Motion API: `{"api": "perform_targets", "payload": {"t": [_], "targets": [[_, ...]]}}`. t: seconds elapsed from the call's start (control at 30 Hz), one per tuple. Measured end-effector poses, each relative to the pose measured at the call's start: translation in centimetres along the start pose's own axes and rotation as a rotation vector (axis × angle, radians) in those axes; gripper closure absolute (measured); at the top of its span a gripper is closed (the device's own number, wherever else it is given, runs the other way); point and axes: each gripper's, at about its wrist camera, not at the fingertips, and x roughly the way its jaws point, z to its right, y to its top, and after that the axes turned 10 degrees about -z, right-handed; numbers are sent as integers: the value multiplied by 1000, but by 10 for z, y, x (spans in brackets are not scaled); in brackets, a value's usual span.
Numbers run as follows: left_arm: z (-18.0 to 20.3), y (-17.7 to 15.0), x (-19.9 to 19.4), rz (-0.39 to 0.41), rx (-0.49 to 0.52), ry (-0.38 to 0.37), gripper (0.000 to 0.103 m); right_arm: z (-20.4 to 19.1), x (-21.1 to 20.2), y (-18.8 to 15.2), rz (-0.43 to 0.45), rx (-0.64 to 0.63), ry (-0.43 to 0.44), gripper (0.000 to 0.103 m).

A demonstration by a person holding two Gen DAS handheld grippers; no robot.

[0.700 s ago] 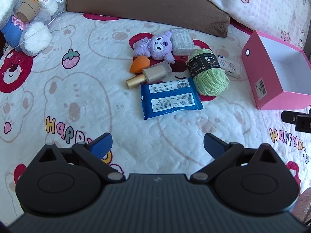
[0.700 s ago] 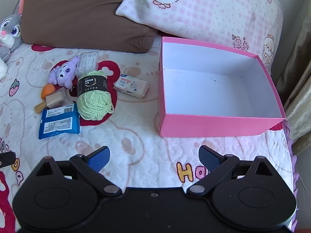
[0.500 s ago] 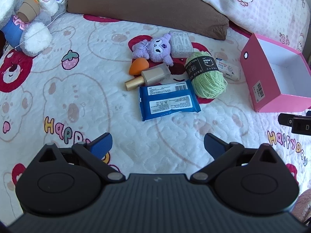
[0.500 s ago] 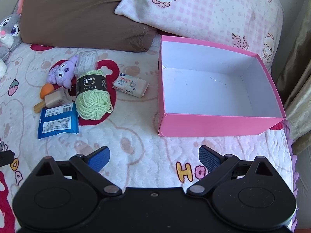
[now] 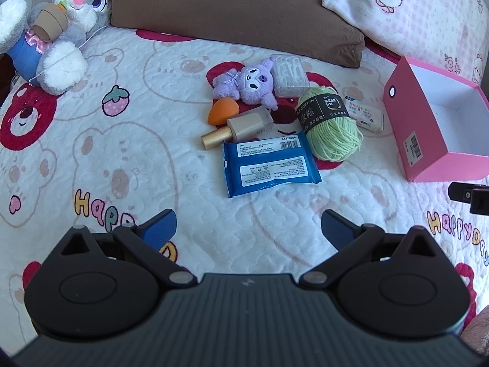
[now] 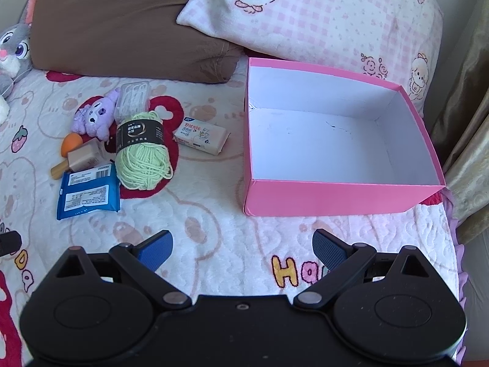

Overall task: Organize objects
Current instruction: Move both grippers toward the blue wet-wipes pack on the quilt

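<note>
Your left gripper (image 5: 247, 224) and right gripper (image 6: 241, 246) hang released and empty over the bed (image 5: 122, 159): the box (image 6: 336, 195) holds nothing, and the yarn (image 6: 142, 159), wipes (image 5: 270, 166) and other items are unsorted.

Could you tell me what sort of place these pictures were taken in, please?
Most likely a bedroom, on a made bed: a quilted cartoon bedspread covers the surface, a brown pillow and a pink checked pillow lie at its head, and a grey stuffed rabbit sits in the corner.
</note>
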Motion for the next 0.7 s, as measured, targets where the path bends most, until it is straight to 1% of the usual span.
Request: {"api": "perform_targets", "payload": {"t": [0.17,0.27,0.5,0.6,0.7], "targets": [[-3,-3,1,3,-13,-8,1,-1,-2,0,1,-7,-1,4],[-2,-3,0,-6,3,-3,1,-1,-3,-1,-2,-9,-3,3],[4,-3,-5,11,31,22,1,4,5,-3,-25,2,-4,3],[4,-3,-5,20,28,-7,1,4,6,-2,-25,10,5,3],[2,-4,-2,-2,7,-66,1,2,7,-3,-24,1,11,3]]}}
